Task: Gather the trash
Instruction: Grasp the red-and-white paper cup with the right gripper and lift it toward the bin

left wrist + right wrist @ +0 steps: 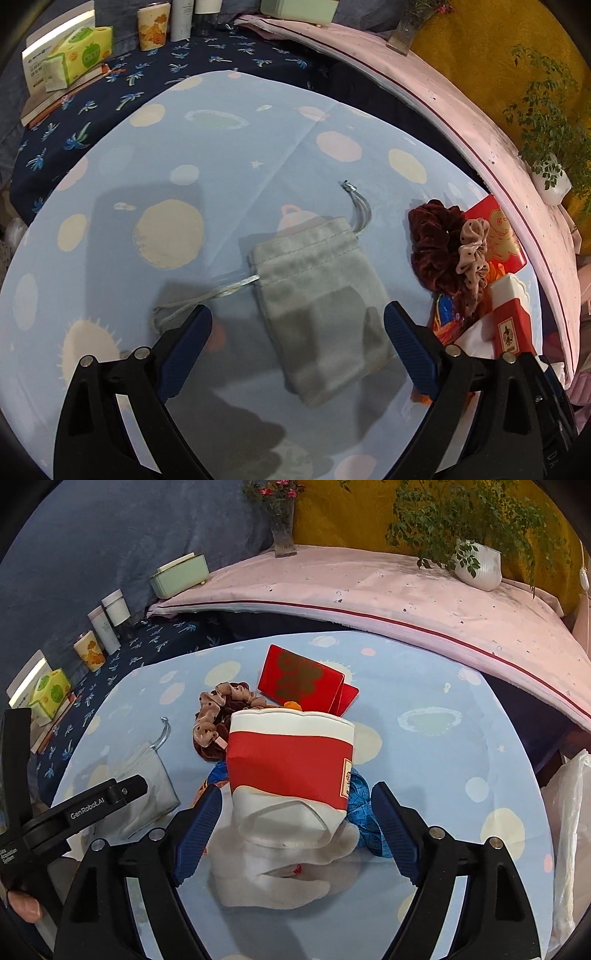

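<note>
Spread wide over a grey drawstring pouch [321, 310]: left tongs [297, 325], blue pads clear of the velvet, gripping nothing. Gaping likewise around a red-and-white paper box [290, 771] tipped on crumpled white tissue [280, 875]: right tongs [295, 808], pads just beside the box, contact impossible to tell. Beneath everything, a pale blue cloth [229, 155] with cream and pink spots, covering the table. Toward the far edge behind the box: a dark red scrunchie [434, 247] touching a beige dotted scrunchie [474, 251], red envelopes [306, 679], and crinkled blue wrapper [364, 805] at the box's right side. Past the cloth's far left corner, a navy palm-print cloth [147, 74] with a green tissue pack [79, 51], a printed cup [153, 27] and white bottles [107, 622]. Along the far side, a pink-covered ledge [369, 583] carrying a green box [179, 574], a glass vase [282, 528] and a potted plant [476, 561]; behind it, mustard fabric [340, 513].
</note>
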Demonstrator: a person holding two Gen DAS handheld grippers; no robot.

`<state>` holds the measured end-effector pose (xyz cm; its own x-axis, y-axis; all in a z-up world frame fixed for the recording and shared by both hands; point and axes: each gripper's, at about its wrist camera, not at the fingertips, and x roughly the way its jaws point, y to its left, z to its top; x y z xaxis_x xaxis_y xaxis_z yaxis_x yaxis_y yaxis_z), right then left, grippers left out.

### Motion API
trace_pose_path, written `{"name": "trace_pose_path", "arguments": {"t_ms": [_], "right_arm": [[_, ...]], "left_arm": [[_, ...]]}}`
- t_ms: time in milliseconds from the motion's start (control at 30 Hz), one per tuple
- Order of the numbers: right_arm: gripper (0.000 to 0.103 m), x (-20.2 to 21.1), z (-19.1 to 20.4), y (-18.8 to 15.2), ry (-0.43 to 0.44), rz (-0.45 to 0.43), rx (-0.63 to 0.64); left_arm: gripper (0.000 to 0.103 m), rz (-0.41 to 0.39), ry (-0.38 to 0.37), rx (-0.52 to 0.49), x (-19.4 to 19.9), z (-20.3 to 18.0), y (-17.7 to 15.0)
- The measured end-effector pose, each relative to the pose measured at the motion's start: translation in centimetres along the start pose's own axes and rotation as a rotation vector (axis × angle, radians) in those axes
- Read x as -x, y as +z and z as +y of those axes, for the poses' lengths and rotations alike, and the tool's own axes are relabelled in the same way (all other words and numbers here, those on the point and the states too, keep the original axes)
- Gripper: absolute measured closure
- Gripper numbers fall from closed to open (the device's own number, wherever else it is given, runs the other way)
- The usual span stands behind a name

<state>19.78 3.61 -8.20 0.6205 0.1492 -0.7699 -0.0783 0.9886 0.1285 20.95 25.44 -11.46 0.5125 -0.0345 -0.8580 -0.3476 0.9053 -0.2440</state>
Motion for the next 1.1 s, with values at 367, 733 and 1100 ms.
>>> {"name": "trace_pose_path", "arguments": {"t_ms": [367,733,1100], "right_arm": [[0.037,-0.2,-0.7,-0.3,0.015,0.013,-0.025],[0.038,2.9,-1.6,-1.0,0.034,-0.026,-0.036],[0.037,6.6,-3.3,-1.4,0.032,-0.088,-0.059]], "left_arm": [[0.067,-0.011,0.003,-0.054,0.2,-1.5,-0.3],[0.100,-0.014,-0.058,-0.074,2.2,-2.3,-1.7],[0.100,-0.088,-0.114,-0.123,7.4,-4.7,-3.1]]}}
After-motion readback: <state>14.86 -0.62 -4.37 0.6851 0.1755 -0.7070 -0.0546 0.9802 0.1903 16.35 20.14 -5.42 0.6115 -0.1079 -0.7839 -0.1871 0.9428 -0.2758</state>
